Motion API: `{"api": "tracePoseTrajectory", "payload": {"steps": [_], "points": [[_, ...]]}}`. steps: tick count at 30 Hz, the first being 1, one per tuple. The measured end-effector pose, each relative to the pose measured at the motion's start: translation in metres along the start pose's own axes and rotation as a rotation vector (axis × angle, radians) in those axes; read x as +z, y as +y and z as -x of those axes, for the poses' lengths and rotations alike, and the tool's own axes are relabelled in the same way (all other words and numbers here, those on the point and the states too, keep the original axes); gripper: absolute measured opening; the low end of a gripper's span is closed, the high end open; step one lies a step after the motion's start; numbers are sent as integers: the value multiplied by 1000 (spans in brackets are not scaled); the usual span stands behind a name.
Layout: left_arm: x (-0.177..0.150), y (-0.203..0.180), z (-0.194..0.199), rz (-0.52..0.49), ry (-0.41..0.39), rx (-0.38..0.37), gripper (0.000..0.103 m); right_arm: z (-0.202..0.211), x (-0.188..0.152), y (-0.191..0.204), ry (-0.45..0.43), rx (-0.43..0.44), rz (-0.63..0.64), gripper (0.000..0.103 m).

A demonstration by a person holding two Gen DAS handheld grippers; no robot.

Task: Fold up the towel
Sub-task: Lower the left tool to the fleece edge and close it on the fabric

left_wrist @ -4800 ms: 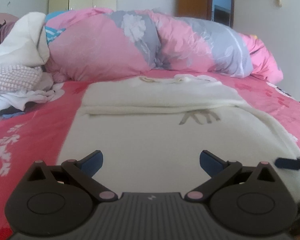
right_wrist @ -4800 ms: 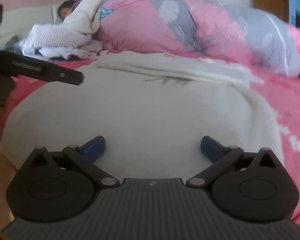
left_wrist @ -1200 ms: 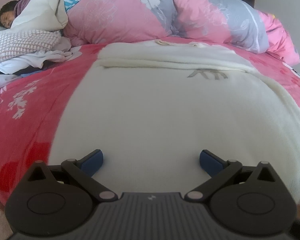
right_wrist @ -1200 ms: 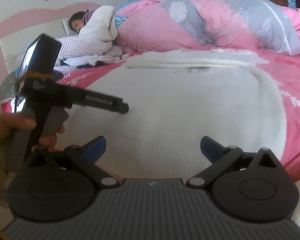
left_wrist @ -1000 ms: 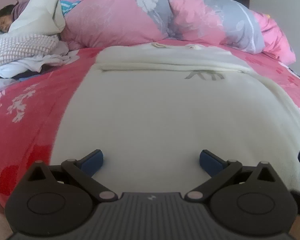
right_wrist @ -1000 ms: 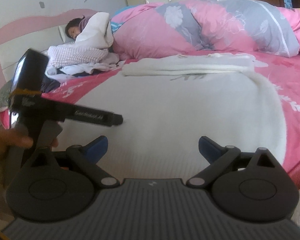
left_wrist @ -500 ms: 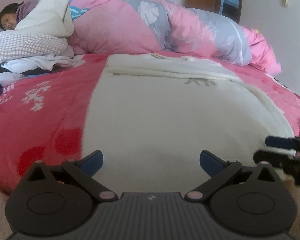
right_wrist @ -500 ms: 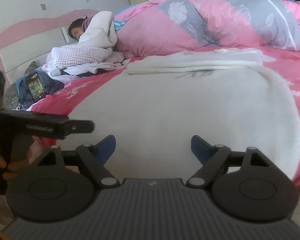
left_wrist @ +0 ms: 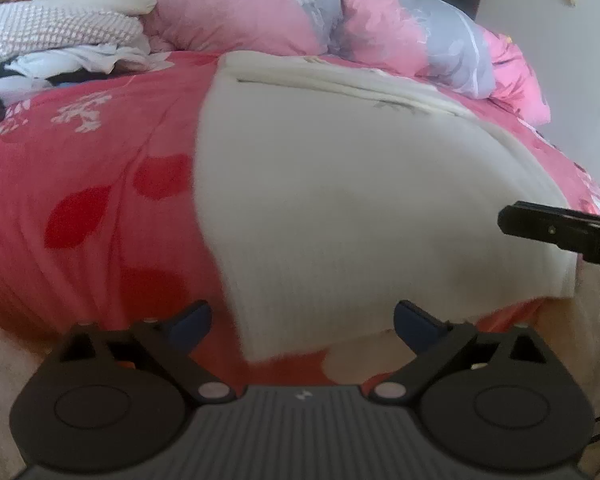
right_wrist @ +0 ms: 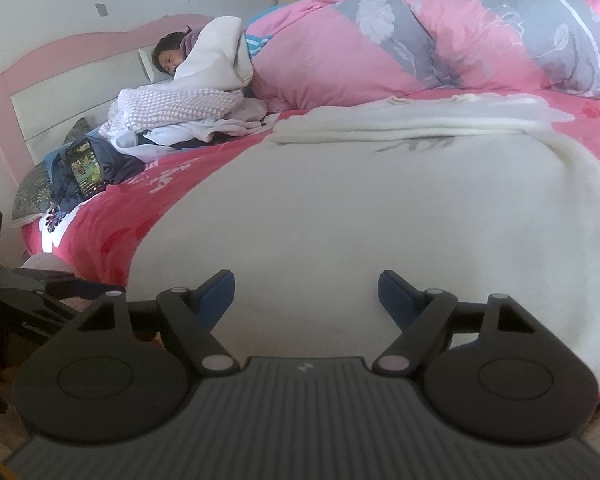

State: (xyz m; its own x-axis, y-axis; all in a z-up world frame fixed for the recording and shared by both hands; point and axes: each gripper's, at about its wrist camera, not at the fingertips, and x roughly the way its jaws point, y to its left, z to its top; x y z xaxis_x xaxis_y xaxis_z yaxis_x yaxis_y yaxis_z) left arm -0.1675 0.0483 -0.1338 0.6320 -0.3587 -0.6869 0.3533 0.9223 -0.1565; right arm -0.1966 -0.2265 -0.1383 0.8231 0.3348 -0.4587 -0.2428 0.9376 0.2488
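Left wrist view, left tongs (left_wrist: 302, 322) closing, spread over towel (left_wrist: 340, 200) corner, right tongs (right_wrist: 306, 294) spread

Soft, even daylight fills both views, without hard shadows or glare. The white towel (left_wrist: 340, 200) looks nearly washed out, its near edge smeared by motion blur in the left view. Fisheye distortion bends the bed (right_wrist: 112, 224) and darkens the frame corners.

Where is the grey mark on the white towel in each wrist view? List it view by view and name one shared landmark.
Left wrist: the grey mark sits right of centre, high up, just below the towel's folded far band.
Right wrist: grey mark right of centre, upper third, under that band.
Shared landmark: the pink-and-grey quilt behind the towel.
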Motion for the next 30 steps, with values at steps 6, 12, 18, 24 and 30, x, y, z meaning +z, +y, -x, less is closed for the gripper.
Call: {"api": "tracePoseTrajectory", "payload": {"steps": [6, 12, 18, 24, 30], "points": [[-4, 9, -2, 29, -8, -12, 88, 0, 0, 2, 6, 3, -3, 79], [-5, 15, 0, 49, -11, -22, 77, -2, -1, 5, 12, 6, -2, 79], [-6, 24, 2, 88, 5, -39, 61, -3, -1, 8, 17, 12, 3, 79], [-10, 29, 0, 125, 34, -56, 49, -2, -2, 8, 18, 15, 3, 79], [-11, 45, 1, 221, 52, -111, 17, -2, -2, 12, 22, 27, 24, 79]]}}
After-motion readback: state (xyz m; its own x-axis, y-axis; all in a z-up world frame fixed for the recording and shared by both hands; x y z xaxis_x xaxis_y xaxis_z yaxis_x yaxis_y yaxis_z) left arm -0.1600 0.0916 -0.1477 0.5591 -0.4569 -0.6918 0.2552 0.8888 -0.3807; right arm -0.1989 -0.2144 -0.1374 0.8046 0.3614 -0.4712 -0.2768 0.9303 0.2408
